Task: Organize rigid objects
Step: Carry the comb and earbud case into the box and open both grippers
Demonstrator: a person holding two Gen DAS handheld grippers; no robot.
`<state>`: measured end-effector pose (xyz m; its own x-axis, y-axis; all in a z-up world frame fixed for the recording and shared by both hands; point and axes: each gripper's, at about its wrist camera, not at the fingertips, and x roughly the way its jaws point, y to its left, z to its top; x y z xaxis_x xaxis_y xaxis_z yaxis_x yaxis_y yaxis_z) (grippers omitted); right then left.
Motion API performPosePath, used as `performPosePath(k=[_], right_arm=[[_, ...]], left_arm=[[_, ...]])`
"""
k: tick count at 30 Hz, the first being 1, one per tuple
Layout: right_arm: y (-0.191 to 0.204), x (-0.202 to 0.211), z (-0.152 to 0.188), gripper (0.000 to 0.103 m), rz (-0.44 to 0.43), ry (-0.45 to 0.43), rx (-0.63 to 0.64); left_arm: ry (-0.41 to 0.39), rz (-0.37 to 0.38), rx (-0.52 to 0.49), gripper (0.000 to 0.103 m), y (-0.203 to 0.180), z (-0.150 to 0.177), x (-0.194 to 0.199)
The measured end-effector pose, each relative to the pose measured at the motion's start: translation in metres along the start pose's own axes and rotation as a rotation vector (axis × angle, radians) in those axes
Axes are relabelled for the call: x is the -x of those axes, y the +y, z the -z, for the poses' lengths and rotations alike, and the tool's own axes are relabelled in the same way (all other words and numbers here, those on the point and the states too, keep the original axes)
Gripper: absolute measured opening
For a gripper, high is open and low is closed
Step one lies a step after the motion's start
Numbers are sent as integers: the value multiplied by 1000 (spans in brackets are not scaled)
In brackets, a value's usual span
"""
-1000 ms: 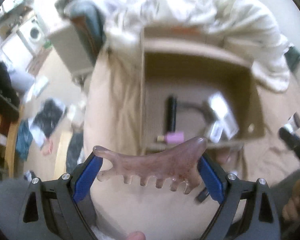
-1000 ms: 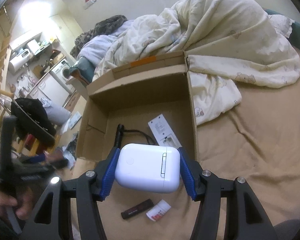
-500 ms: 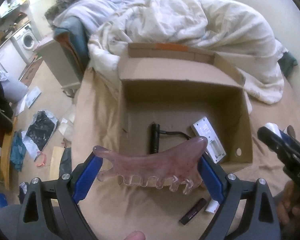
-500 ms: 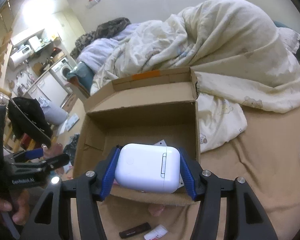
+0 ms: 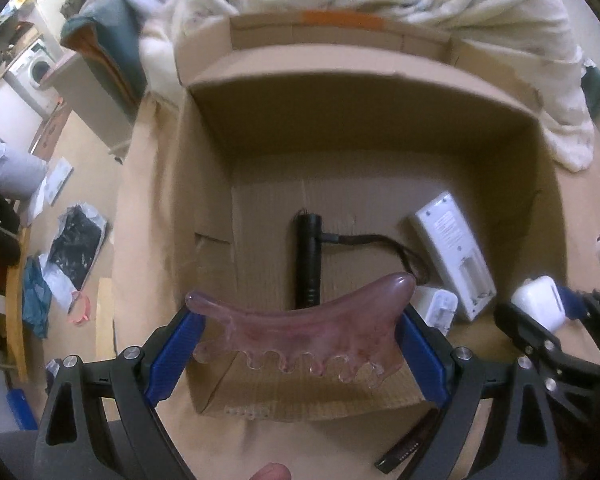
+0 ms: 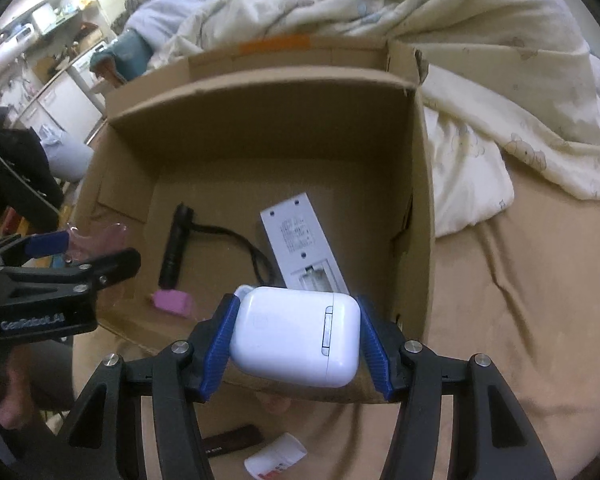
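Left hand-held gripper [image 5: 300,332]: its blue ribbed pads are closed on the two ends of a translucent pink scraping comb [image 5: 300,328], curved along its top and scalloped into rounded teeth below, held over the near left part of an open corrugated cardboard box [image 5: 364,120] on the bed. On the box floor, left to right: a pink block [image 6: 172,303] near the front wall, a matte black cylindrical flashlight [image 5: 309,260] with a looped cord, and a flat white remote [image 5: 452,248] lying back-up with its battery bay open. Right hand-held gripper [image 6: 296,336]: its pads grip the sides of a glossy white rounded case [image 6: 296,336] above the box's near right corner. A rumpled cream duvet [image 6: 440,32] lies behind the box; a dark stick [image 6: 232,444] and a small white tube [image 6: 276,458] lie on the tan bedsheet [image 6: 520,320] before the front wall.
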<state>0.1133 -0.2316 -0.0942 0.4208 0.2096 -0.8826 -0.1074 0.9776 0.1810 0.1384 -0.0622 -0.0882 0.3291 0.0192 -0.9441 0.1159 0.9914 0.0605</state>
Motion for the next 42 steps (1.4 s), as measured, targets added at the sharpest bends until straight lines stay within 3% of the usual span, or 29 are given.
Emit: performPosePath(k=[12, 16, 22, 25, 31, 33, 42], right_arm=[[-7, -10, 3, 61, 0, 48, -30], [-10, -6, 1, 62, -42, 44, -53], [-16, 12, 2, 80, -94, -9, -86], [-20, 24, 3, 100, -118, -34, -118], [-22, 50, 7, 103, -153, -111, -133], [-22, 55, 8, 103, -152, -125, -142], [-27, 66, 16, 103, -142, -148, -170]], left_arm=[[-3, -24, -48, 92, -15, 0, -10], [1, -35, -56, 92, -18, 0, -12], [-3, -27, -56, 92, -19, 0, -11], [5, -24, -44, 92, -19, 0, -12], [-5, 11, -52, 93, -21, -2, -8], [-28, 10, -57, 103, -22, -3, -2], [-86, 25, -38, 103, -19, -8, 27]])
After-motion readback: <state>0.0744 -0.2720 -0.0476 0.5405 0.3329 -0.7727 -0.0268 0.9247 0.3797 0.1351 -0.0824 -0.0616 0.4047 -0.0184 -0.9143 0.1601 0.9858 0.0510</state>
